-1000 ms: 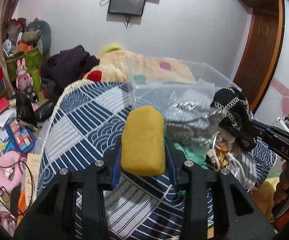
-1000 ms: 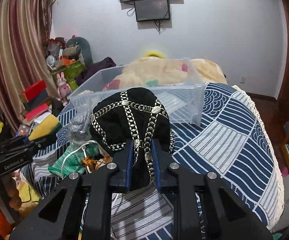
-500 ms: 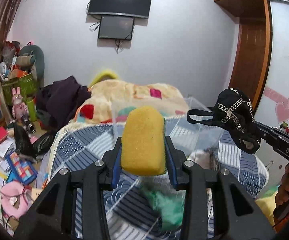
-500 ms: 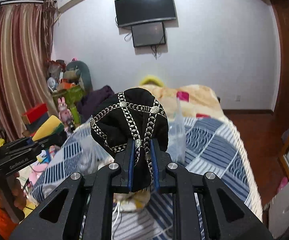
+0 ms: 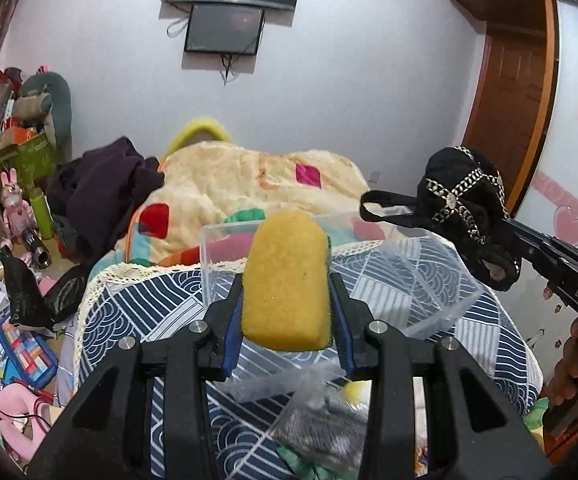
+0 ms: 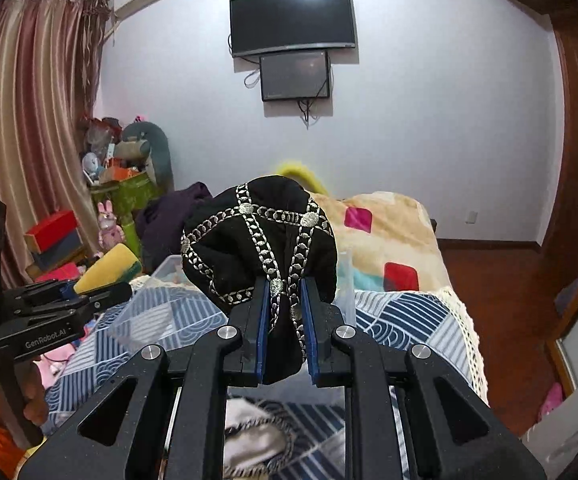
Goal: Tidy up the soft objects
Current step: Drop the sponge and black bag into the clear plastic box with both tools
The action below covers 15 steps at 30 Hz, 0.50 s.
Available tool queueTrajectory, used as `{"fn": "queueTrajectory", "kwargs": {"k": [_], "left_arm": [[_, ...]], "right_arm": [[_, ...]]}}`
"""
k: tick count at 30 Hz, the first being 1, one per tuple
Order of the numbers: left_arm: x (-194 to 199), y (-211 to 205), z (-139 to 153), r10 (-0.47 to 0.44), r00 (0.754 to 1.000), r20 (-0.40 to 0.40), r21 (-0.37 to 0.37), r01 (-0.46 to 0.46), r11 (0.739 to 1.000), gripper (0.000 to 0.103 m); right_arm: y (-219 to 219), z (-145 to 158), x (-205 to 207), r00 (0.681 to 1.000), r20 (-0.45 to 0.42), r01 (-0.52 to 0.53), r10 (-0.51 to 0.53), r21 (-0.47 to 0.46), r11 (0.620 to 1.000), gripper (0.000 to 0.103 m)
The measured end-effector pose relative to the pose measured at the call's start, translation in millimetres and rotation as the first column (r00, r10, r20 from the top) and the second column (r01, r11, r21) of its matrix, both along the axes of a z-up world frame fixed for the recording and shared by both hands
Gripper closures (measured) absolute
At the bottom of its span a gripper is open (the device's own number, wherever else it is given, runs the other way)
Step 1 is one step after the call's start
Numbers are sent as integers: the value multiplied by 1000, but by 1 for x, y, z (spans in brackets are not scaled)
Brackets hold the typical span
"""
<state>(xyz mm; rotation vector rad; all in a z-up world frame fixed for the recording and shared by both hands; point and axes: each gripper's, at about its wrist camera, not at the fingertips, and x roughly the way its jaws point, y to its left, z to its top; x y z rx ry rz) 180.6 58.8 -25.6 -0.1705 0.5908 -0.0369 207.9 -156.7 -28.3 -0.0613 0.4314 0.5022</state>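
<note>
**Sponge and Black Cap Held Aloft Over the Clear Box**

The left gripper (image 5: 287,300) is clamped on a yellow sponge (image 5: 287,284), which stands upright between the two blue-lined fingers, its rounded top rising above the fingertips and its lower end hanging in front of the gripper body. A strip of green backing shows along the sponge's right edge. In the right wrist view the same sponge (image 6: 107,268) juts up at a slant from the left tool, held in the air to the left of the bed.

The right gripper (image 6: 283,312) is closed on a black cap (image 6: 259,240) trimmed with silver chain braid and small studs. The cloth is pinched between the blue pads at its lower part, while the bulk of the cap bulges above and past the fingertips. From the left wrist view the cap (image 5: 465,216) hangs at the tip of the right tool, with a thin black strap trailing out to the left, above the right side of the box.

A clear plastic box (image 5: 225,276) sits on the blue-and-white patterned bedspread (image 5: 137,312), directly behind the sponge and below it. A crinkled transparent bag (image 5: 321,424) with grey contents lies on the spread just under the left gripper.

Readable writing: "DAS" in white letters on the right tool's arm in the left wrist view, and "GenRobot.AI" on the left tool's arm in the right wrist view. Two dark screens (image 6: 293,20) hang on the far wall, one beneath the other; no text on them is legible.
</note>
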Motion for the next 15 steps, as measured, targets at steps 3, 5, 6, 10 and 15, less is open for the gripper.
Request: {"fn": "queueTrajectory", "kwargs": {"k": [3,5,6,10,15], "left_arm": [[18,0,-9,-7,999,-47,9,8,1000,65],[29,-1,-18,-14,997,-80,17,16,1000,65],[34,-1,-21,-16,996,-89,17,17,1000,65],[49,1,-37,-24,990,-141,-1,24,1000,65],[61,-1,-50,-23,982,-185,29,28,999,65]], "right_arm": [[10,-9,12,999,-34,-6,5,-30,1000,89],[19,-17,18,998,-62,-18,14,-61,998,89],[22,-21,22,997,-78,-21,16,-70,997,89],[30,-35,37,989,-149,-36,22,-93,995,89],[40,-46,49,976,-217,-50,20,-132,990,88]]}}
